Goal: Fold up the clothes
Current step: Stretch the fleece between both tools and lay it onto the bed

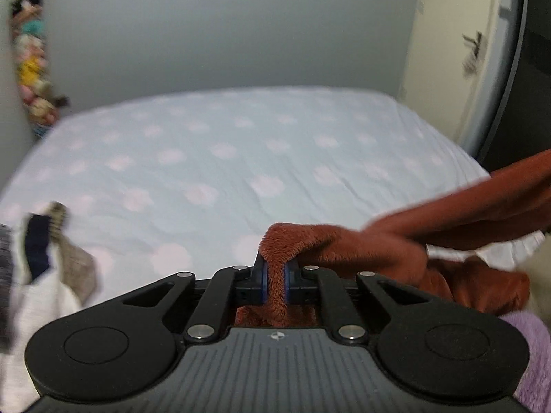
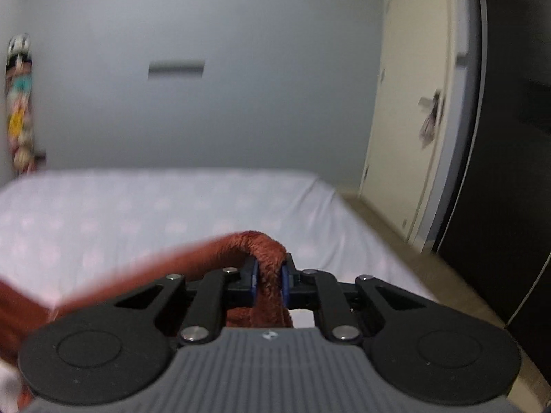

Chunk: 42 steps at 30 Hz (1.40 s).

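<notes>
Both the left gripper (image 1: 275, 275) and right gripper (image 2: 268, 284) clench the rust fleece garment (image 1: 396, 241), stretched sideways between them above the bed (image 1: 241, 158).

claws: 2 (image 1: 275, 277) (image 2: 268, 280) | rust fleece garment: 1 (image 1: 396, 241) | bed: 1 (image 1: 241, 158) | door: 1 (image 2: 406, 137)

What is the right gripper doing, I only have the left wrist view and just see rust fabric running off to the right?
Observer: The right gripper is shut on the same rust fleece garment, bunched between its pads.
Operator: Anything beyond it on that side?
Observer: Past the bed edge there is bare floor, then a cream door.
Operator: Does the fabric sag between the two grippers?
Observer: From the right wrist view it runs off low to the left in a band; blur hides how taut it is.
</notes>
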### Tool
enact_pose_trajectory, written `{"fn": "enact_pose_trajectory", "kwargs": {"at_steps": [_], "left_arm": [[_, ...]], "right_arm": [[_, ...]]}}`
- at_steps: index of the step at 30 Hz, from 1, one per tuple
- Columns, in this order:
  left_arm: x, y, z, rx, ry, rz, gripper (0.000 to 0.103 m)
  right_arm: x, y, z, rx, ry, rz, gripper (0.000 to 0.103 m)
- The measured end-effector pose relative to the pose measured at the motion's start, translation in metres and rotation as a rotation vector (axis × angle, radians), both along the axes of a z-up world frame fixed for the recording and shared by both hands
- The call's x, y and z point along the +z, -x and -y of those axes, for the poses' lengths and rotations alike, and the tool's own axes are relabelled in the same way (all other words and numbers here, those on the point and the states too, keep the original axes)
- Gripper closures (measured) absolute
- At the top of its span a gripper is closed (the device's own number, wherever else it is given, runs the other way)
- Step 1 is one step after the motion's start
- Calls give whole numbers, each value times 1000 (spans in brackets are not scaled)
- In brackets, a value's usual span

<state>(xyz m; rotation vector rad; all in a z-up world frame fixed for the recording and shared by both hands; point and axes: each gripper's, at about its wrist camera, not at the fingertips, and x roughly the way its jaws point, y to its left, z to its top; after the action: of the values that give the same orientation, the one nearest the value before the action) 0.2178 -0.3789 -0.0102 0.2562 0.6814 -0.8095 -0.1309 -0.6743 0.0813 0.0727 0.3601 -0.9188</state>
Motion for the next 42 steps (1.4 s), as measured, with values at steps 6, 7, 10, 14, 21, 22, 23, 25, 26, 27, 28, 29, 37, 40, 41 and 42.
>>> {"fn": "enact_pose_trajectory", "kwargs": {"at_steps": [6, 7, 10, 14, 21, 22, 23, 25, 26, 27, 28, 29, 37, 40, 41, 42], "left_arm": [[59, -9, -78, 168, 52, 99, 97], [67, -11, -90, 192, 59, 112, 97], [85, -19, -122, 261, 72, 140, 97], [85, -34, -149, 350, 44, 147, 97], [38, -75, -149, 387, -49, 66, 97], [33, -79, -146, 383, -65, 68, 97], [29, -82, -142, 381, -77, 71, 97], [23, -87, -131, 380, -101, 77, 97], [19, -92, -125, 379, -113, 78, 97], [15, -98, -118, 379, -124, 80, 97], [12, -105, -110, 378, -136, 81, 97], [8, -111, -103, 378, -148, 82, 97], [-46, -196, -16, 363, -295, 43, 97], [-72, -232, 11, 390, -314, 6, 97], [-82, -242, 19, 395, -327, 1, 97], [-92, -251, 26, 401, -335, -10, 96]], "right_arm": [[72, 31, -16, -52, 133, 113, 89], [80, 36, -17, -63, 144, 127, 89], [94, 51, -14, -118, 177, 136, 89], [82, 58, 5, -198, 148, 109, 89], [3, 35, 44, -221, -18, -20, 89], [-10, 26, 49, -219, -37, -45, 89], [-21, 18, 54, -219, -53, -69, 89], [-42, 3, 63, -226, -75, -109, 89], [-49, -4, 73, -231, -82, -123, 89], [-56, -12, 82, -236, -89, -138, 89], [-63, -19, 91, -241, -95, -152, 89], [-70, -26, 101, -246, -102, -167, 89], [-127, -117, 192, -246, -151, -317, 89], [-146, -148, 219, -256, -167, -344, 89], [-153, -159, 227, -260, -173, -349, 89], [-161, -169, 235, -259, -182, -351, 89]]}}
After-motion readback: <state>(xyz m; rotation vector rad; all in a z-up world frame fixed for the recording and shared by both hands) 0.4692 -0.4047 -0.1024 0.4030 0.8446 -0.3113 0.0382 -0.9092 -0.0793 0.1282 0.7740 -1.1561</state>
